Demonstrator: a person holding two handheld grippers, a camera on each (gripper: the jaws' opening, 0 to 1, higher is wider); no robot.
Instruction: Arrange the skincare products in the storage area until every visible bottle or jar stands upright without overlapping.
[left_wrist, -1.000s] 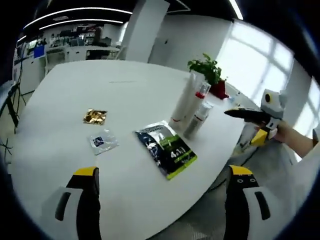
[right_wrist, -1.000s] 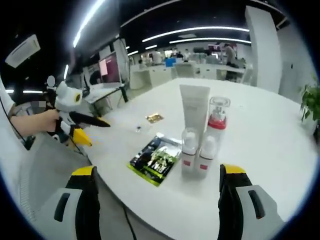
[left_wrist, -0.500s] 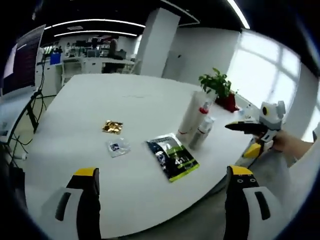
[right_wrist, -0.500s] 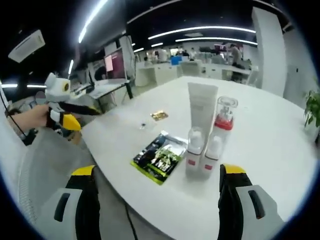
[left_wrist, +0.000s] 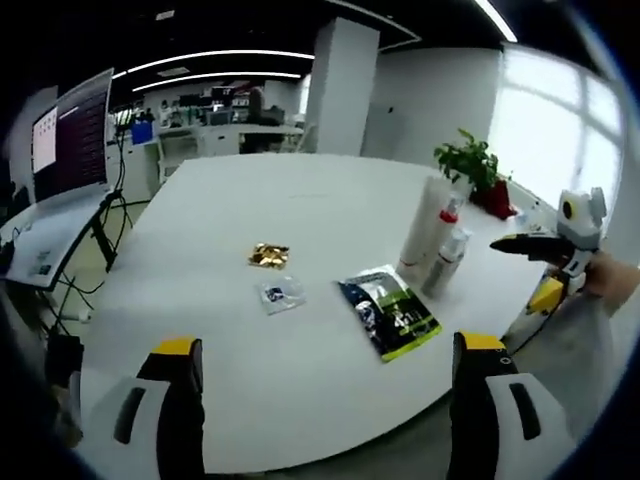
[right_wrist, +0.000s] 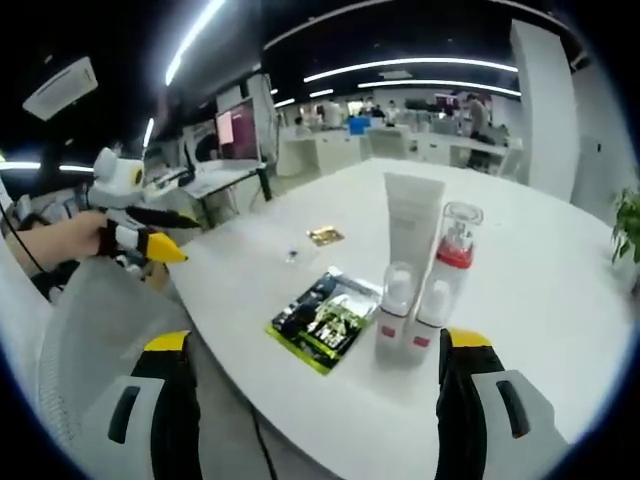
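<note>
Standing bottles (right_wrist: 415, 290) near table edge (right_wrist: 330, 395)

White tube (right_wrist: 413, 222), red-collared bottle (right_wrist: 452, 260), 2 small bottles (right_wrist: 396, 312) upright, clustered on table.

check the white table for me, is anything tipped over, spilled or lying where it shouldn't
Nothing is tipped or spilled. The tall white tube, the clear red-collared pump bottle and two small white bottles stand upright in a tight cluster. Lying flat beside them are a dark green-printed pouch, a small clear sachet and a gold foil sachet.
</note>
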